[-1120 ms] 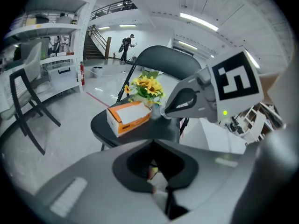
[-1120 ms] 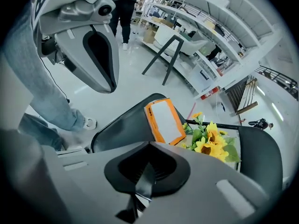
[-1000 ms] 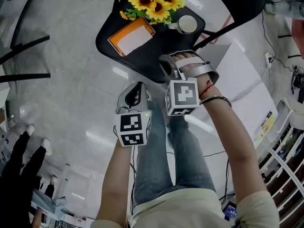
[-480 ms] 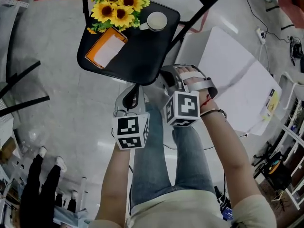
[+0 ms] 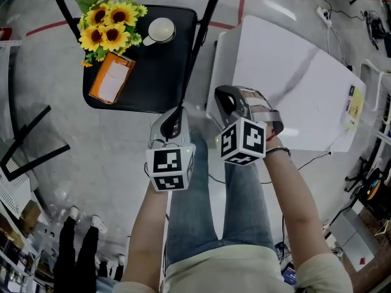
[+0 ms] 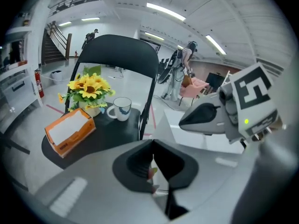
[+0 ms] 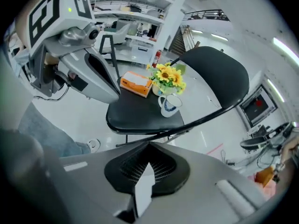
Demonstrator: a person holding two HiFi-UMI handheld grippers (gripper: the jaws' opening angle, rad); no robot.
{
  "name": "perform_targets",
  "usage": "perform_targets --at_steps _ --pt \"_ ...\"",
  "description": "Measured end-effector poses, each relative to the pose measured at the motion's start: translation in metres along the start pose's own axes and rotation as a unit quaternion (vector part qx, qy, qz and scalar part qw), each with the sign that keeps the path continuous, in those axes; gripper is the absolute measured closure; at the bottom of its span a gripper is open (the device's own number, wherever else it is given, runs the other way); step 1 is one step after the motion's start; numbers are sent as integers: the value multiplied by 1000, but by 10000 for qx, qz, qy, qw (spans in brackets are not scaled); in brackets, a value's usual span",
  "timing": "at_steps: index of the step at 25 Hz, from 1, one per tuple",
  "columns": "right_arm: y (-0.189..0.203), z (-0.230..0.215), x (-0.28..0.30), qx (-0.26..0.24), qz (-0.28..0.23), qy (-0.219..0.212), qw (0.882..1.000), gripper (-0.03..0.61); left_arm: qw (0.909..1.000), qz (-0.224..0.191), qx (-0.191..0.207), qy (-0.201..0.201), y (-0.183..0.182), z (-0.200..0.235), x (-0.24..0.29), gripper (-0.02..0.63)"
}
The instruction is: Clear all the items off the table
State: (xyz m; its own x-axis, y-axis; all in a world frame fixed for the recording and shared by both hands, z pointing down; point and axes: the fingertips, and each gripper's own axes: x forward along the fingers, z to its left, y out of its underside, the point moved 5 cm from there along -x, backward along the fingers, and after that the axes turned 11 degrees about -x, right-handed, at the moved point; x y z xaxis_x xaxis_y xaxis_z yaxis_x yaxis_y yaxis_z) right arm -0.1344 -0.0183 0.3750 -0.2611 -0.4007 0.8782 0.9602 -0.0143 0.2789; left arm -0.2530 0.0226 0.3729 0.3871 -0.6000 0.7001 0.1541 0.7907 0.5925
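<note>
Both pairs of jaws are pressed together with nothing between them: the left gripper (image 6: 153, 146) and the right gripper (image 7: 148, 144) hang over the floor, short of the black chair (image 5: 162, 81). On its seat stand the sunflowers (image 5: 109, 28), a white mug (image 5: 161, 29) just beside them, and an orange box (image 5: 112, 78) with a white top, touching the blooms. From above, the mug's inside looks pale; whether it holds anything I cannot tell. Only the gripper views show the mug's blue mark. Only the head view shows the whole white bench (image 5: 293, 84) right of the chair.
</note>
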Motion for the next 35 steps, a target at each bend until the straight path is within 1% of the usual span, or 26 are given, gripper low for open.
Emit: perform_targets --at_steps 3,5,9,12,15,17,23,26,28,31,35 --pt "29 1 -12 547 -2 110 9984 581 9997 60 195 97 2 -22 7 604" --pt "52 5 -21 939 -17 183 9954 581 9994 101 306 137 6 -40 12 604" --pt "108 12 -44 1661 -19 271 9857 580 9989 193 379 216 18 -88 24 604" --pt "141 18 -58 2170 -17 301 9757 580 9977 287 523 324 22 -117 31 604" --pt "170 20 -72 2699 -70 334 9623 580 9966 398 589 428 26 -142 38 604" --pt "192 18 -82 3053 -115 437 9512 580 9954 460 686 485 28 -161 43 604" --pt "273 17 -123 4030 -121 922 9105 580 9903 611 986 769 40 -226 61 604" --pt "311 21 -140 4437 -107 1046 8900 580 9879 682 1089 874 45 -256 71 604" --pt "336 24 -151 4634 -84 1120 8790 580 9862 726 1154 939 49 -276 78 604" --pt "371 31 -165 4792 27 1234 8690 580 9833 787 1258 1051 56 -305 89 604" --pt "417 40 -182 4915 193 1293 8610 580 9789 880 1395 1205 65 -345 104 604"
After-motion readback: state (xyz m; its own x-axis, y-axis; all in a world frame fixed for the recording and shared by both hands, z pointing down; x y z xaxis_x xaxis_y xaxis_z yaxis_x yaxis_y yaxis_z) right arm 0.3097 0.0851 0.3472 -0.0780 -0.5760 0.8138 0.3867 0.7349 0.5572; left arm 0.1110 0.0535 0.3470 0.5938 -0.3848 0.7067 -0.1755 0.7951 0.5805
